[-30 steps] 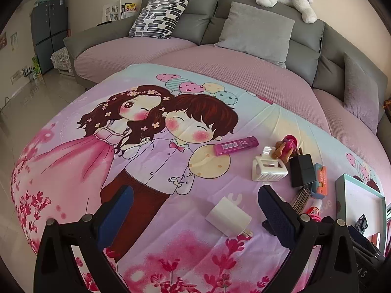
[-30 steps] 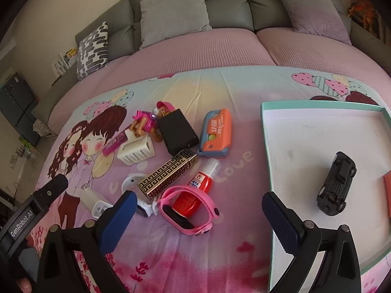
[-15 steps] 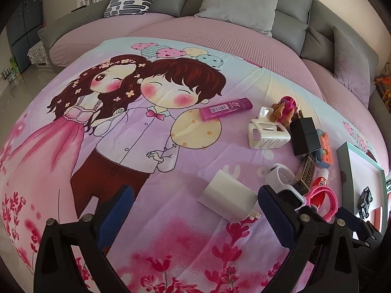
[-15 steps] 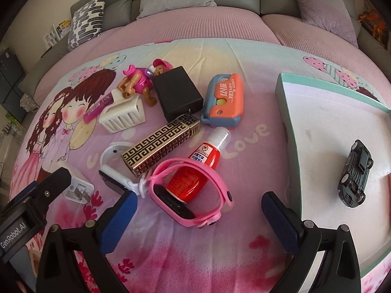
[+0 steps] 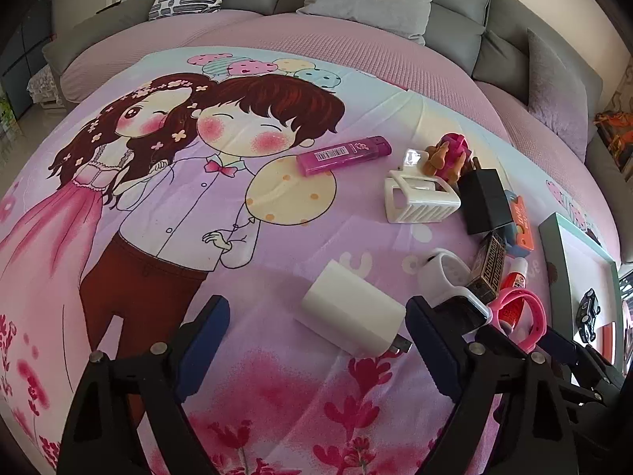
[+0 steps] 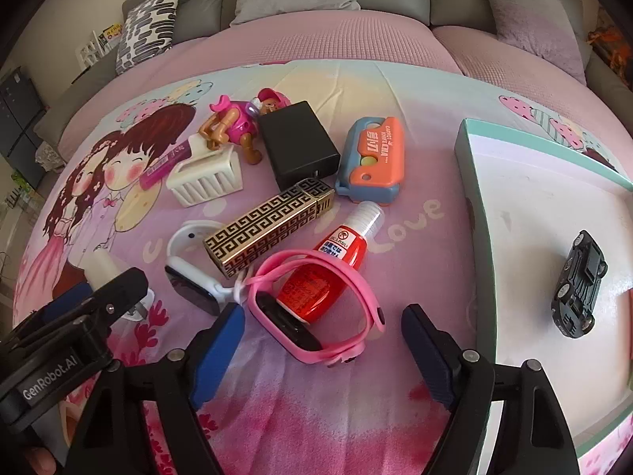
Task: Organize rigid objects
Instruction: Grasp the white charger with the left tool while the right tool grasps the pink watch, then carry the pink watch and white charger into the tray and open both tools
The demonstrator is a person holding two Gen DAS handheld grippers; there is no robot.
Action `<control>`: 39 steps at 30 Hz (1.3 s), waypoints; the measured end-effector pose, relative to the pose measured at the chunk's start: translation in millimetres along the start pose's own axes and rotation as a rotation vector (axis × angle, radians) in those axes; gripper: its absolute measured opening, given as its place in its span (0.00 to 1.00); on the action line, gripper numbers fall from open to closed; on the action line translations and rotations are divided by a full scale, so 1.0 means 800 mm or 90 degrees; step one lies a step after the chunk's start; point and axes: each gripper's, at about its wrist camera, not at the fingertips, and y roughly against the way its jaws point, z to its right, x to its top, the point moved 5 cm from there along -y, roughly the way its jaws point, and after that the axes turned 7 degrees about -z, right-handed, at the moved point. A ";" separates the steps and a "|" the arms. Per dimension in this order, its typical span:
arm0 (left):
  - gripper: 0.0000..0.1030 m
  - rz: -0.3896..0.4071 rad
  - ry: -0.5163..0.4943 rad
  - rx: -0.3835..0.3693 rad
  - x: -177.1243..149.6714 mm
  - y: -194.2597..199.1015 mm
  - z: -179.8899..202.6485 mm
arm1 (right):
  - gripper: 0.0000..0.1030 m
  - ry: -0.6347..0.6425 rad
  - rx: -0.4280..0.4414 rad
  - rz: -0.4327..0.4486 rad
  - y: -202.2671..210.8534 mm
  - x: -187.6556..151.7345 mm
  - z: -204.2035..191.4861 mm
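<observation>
In the left wrist view, the left hand-held gripper (image 5: 316, 350) is being held spread above the printed bedsheet (image 5: 221, 217), tilted down so that the white charger (image 5: 352, 314) is lying between its blue pads (image 5: 433, 346). The jaws have just been closing, yet neither pad is touching the charger; it is judged that the charger is being lined up for a pinch across its flat sides. Farther away and to the right, the pink lighter (image 5: 344, 155), the white hair clip (image 5: 419, 200) and the black adapter (image 5: 486, 202) are lying on the sheet.

In the right wrist view, the right hand-held gripper (image 6: 322, 350) is likewise being held spread, jaws just having been closing, with the pink watch (image 6: 316, 308) framed between the pads but not yet pressed. The watch strap is looped around the red glue bottle (image 6: 336, 261), so a lift may drag the bottle along. To the right, the white tray (image 6: 470, 182) is already holding the black toy car (image 6: 579, 289), which suggests the tray is being used as the collecting place.
</observation>
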 end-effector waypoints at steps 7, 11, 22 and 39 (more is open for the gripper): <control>0.52 0.002 -0.017 -0.035 -0.001 0.003 0.012 | 0.65 0.009 0.015 -0.001 0.001 -0.002 -0.005; 0.52 0.004 -0.029 -0.026 0.000 0.004 0.015 | 0.62 0.005 0.024 0.002 0.003 -0.002 -0.003; 0.52 0.022 -0.034 -0.019 0.002 0.019 0.018 | 0.49 -0.008 0.056 0.026 0.021 0.002 0.006; 0.52 0.031 -0.028 -0.021 0.003 0.024 0.016 | 0.16 -0.039 0.084 0.062 0.036 0.009 0.019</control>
